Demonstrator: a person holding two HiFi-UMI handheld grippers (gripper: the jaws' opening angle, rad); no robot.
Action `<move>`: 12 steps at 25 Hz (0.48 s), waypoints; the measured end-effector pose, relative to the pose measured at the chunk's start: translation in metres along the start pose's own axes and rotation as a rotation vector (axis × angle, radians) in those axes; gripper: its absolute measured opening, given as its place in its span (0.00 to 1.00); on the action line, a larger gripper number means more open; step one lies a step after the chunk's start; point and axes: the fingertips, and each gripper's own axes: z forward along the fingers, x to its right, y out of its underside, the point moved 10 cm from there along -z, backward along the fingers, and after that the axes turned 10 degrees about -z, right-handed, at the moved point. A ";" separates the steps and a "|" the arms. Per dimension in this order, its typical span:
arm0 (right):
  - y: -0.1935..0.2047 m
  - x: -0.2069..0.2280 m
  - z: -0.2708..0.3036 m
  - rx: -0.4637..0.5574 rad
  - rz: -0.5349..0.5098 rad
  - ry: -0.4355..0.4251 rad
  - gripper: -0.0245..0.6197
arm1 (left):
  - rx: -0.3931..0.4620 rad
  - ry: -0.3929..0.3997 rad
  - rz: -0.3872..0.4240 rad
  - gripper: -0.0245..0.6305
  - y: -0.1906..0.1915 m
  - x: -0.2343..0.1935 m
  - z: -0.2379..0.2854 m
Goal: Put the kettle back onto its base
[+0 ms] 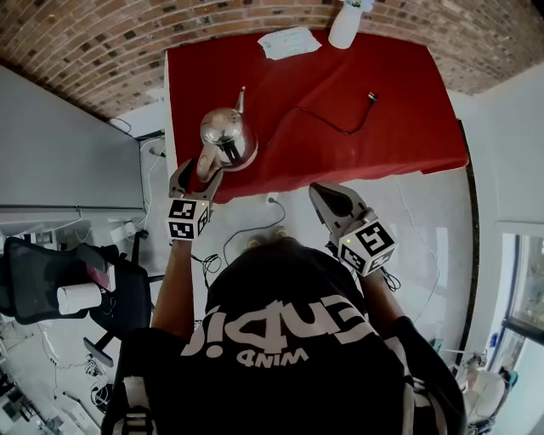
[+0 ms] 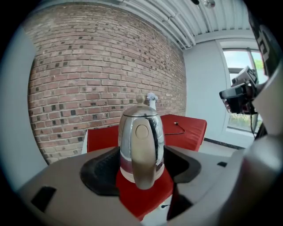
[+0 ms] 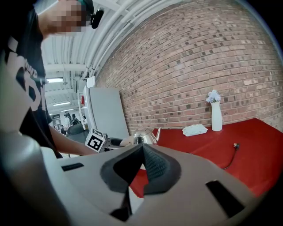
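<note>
The grey two-jaw left gripper (image 1: 198,170), held out on a bare forearm (image 1: 175,285), tilted slightly downward with jaws spread wide; the matching right gripper (image 1: 320,190) had its jaws pressed together.

You had a mirror-silver kettle (image 1: 229,136) with a cream handle, a plain red table (image 1: 382,127), a black cable (image 1: 331,121) and a white vase (image 1: 346,25). Your left tool (image 1: 195,172) and right tool (image 1: 326,195) were pale grey with black ribbed pads (image 2: 99,170) and black-and-white square markers, and the wall (image 1: 127,34) was mottled red-brown brick.
</note>
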 end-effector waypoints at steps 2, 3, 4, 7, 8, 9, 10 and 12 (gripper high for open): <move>-0.001 -0.001 0.001 0.003 -0.001 -0.007 0.07 | 0.018 -0.002 0.018 0.49 -0.004 0.002 -0.008; -0.001 -0.002 0.002 0.005 -0.002 -0.011 0.07 | 0.030 -0.003 0.027 0.48 -0.007 0.003 -0.013; -0.002 -0.003 0.003 0.007 -0.004 -0.015 0.07 | 0.044 -0.006 0.033 0.48 -0.010 0.004 -0.019; -0.001 -0.006 0.004 0.009 -0.007 -0.030 0.07 | 0.085 -0.012 0.039 0.48 -0.019 0.007 -0.038; -0.001 -0.006 0.004 0.010 -0.008 -0.034 0.07 | 0.099 -0.012 0.038 0.48 -0.023 0.009 -0.044; -0.002 -0.007 0.005 0.010 -0.008 -0.038 0.07 | 0.111 -0.013 0.039 0.44 -0.026 0.011 -0.051; -0.002 -0.009 0.005 0.011 -0.009 -0.041 0.07 | 0.121 -0.014 0.039 0.32 -0.029 0.012 -0.058; -0.002 -0.012 0.004 0.014 -0.011 -0.048 0.07 | 0.132 -0.013 0.035 0.12 -0.033 0.017 -0.072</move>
